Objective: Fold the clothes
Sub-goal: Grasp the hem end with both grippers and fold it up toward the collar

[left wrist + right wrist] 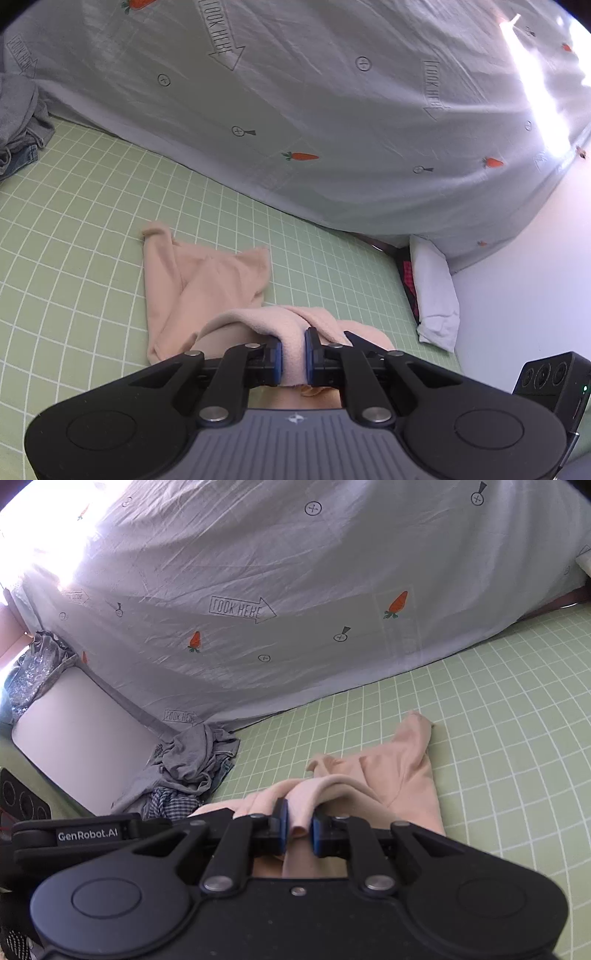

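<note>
Left wrist view: the left tongs [293, 350] are clamping a bunched fold of the peach garment [207, 291] between their blue pads [277, 360]; the pinched fabric is rising in a soft ridge just ahead of the fingertips, while the rest of the garment is lying on the green grid sheet [92, 229], one pointed corner reaching away to the upper left; a grey carrot-print quilt [314, 110], marked with "LOOK HERE" arrows, is lying across the far side of the sheet; a grey clothes pile [18, 122] is sitting at the left edge, touching the quilt; a white pillow [436, 291] is lying at the right, wedged between the sheet's edge and a pale wall.

Right wrist view: the right tongs [297, 830] are gripping another gathered fold of the peach garment [399, 775], the cloth filling the gap between the blue pads [282, 823]; the remainder of the garment is spreading to the right over the green grid sheet [498, 720]; the clothes pile [192, 764], grey cloth over a checked piece, is sitting just left of the garment at the foot of the quilt [295, 572]; the left tongs' black body, labelled GenRobot.AI, is showing at the left edge.
</note>
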`<act>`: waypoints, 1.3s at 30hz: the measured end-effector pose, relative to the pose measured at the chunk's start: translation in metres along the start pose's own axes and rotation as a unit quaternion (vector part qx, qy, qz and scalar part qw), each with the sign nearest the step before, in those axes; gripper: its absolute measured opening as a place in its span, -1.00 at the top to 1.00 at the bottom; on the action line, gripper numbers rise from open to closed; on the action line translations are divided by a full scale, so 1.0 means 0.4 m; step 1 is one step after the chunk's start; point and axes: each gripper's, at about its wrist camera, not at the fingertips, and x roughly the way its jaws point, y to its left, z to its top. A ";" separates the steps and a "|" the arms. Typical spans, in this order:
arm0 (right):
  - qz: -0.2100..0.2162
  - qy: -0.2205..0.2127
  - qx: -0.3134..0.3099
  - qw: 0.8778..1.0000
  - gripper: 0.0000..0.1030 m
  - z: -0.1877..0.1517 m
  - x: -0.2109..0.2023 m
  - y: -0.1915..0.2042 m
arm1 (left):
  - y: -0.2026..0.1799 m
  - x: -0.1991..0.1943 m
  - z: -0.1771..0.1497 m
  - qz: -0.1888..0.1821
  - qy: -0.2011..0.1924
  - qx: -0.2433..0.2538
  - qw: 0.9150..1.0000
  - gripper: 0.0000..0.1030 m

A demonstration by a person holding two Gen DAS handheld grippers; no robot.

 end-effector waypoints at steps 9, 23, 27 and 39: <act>-0.024 0.035 0.005 0.999 0.74 0.057 0.174 -0.061 | 0.042 0.152 0.094 0.042 0.014 -0.022 0.999 0.76; -0.086 0.131 0.038 0.987 0.73 0.072 0.471 -0.230 | 0.237 0.460 0.142 0.100 0.108 -0.100 0.984 0.73; -0.085 0.144 0.053 0.985 0.71 0.078 0.491 -0.244 | 0.256 0.471 0.152 0.100 0.112 -0.116 0.982 0.72; -0.066 0.039 0.079 0.994 -0.04 0.230 0.429 -0.217 | 0.244 0.327 0.281 0.128 -0.014 -0.115 0.985 0.06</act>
